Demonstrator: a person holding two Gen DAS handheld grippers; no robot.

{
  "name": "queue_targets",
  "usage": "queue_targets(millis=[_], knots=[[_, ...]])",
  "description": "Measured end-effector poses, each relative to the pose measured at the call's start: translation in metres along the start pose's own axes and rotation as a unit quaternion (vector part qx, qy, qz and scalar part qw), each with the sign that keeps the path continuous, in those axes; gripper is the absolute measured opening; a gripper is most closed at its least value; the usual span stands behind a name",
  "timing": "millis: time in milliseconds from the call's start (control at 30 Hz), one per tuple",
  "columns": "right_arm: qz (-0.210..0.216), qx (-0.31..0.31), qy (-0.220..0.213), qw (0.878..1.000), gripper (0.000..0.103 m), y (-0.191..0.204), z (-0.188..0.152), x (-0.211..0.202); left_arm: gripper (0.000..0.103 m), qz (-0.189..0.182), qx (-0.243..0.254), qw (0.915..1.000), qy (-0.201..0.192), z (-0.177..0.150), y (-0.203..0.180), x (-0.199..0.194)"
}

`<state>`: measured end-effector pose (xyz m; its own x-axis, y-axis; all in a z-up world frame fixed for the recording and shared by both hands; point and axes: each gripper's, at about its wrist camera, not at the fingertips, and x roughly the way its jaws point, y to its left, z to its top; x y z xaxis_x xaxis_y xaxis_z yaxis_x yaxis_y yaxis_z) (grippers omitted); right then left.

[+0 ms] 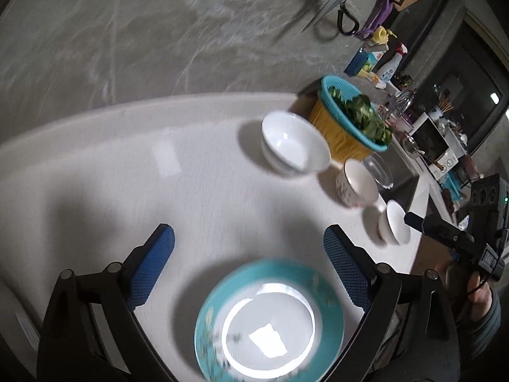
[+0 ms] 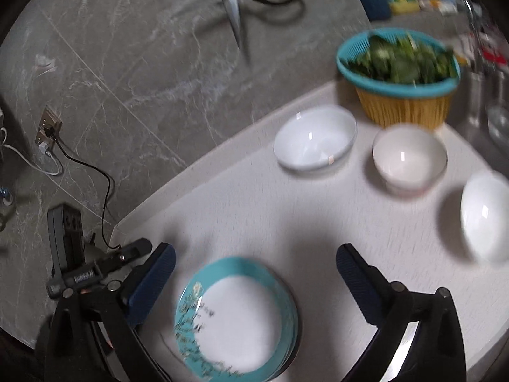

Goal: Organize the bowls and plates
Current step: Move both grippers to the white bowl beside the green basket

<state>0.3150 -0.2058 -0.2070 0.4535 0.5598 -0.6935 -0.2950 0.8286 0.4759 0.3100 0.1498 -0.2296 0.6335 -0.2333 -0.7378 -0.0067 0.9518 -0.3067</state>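
Left hand-held gripper stands spread wide, nothing between its pads; right hand-held gripper likewise spread and empty. Both hang above the teal plate, which lies flat on the bench, free of either tool, apparently topping a stack, though blur obscures the edge. Three bowls sit apart near the basket, unstacked; judged as the remaining work.
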Motion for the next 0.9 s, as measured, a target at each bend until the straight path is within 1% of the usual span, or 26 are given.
queue_targets(millis=[67, 200, 267, 300, 367, 400, 433, 500, 633, 800, 900], knots=[[0.002, -0.007, -0.005, 1.000, 0.103, -0.007, 0.024, 0.009, 0.095, 0.016, 0.011, 0.9998, -0.002, 0.031, -0.009, 0.012], [0.005, -0.018, -0.030, 0.999, 0.103, -0.030, 0.070, 0.028, 0.096, 0.029, 0.030, 0.9991, 0.012, 0.085, -0.018, 0.046], [-0.003, -0.027, -0.039, 0.999, 0.103, -0.043, 0.094, 0.043, 0.096, 0.042, 0.039, 0.9982, 0.019, 0.101, -0.020, 0.067], [-0.008, -0.030, -0.042, 0.999, 0.103, -0.049, 0.103, 0.049, 0.096, 0.040, 0.043, 0.9980, 0.025, 0.113, -0.022, 0.081], [-0.017, -0.027, -0.043, 0.999, 0.103, -0.063, 0.117, 0.064, 0.096, 0.036, 0.047, 0.9975, 0.038, 0.127, -0.024, 0.104], [-0.019, -0.023, -0.039, 0.999, 0.103, -0.070, 0.123, 0.072, 0.096, 0.037, 0.051, 0.9969, 0.047, 0.134, -0.025, 0.119], [-0.020, -0.020, -0.032, 0.999, 0.103, -0.076, 0.128, 0.081, 0.096, 0.029, 0.052, 0.9966, 0.056, 0.140, -0.026, 0.134], [-0.027, -0.009, -0.012, 1.000, 0.103, -0.087, 0.134, 0.101, 0.095, 0.024, 0.053, 0.9954, 0.076, 0.147, -0.026, 0.160], [-0.032, 0.021, 0.027, 0.999, 0.103, -0.109, 0.138, 0.136, 0.096, 0.014, 0.069, 0.9924, 0.101, 0.153, -0.028, 0.201], [-0.048, 0.037, 0.037, 0.997, 0.103, -0.124, 0.138, 0.157, 0.095, 0.004, 0.079, 0.9884, 0.130, 0.159, -0.030, 0.243], [-0.056, 0.041, 0.042, 0.997, 0.103, -0.129, 0.139, 0.165, 0.096, -0.002, 0.086, 0.9884, 0.125, 0.158, -0.034, 0.256]])
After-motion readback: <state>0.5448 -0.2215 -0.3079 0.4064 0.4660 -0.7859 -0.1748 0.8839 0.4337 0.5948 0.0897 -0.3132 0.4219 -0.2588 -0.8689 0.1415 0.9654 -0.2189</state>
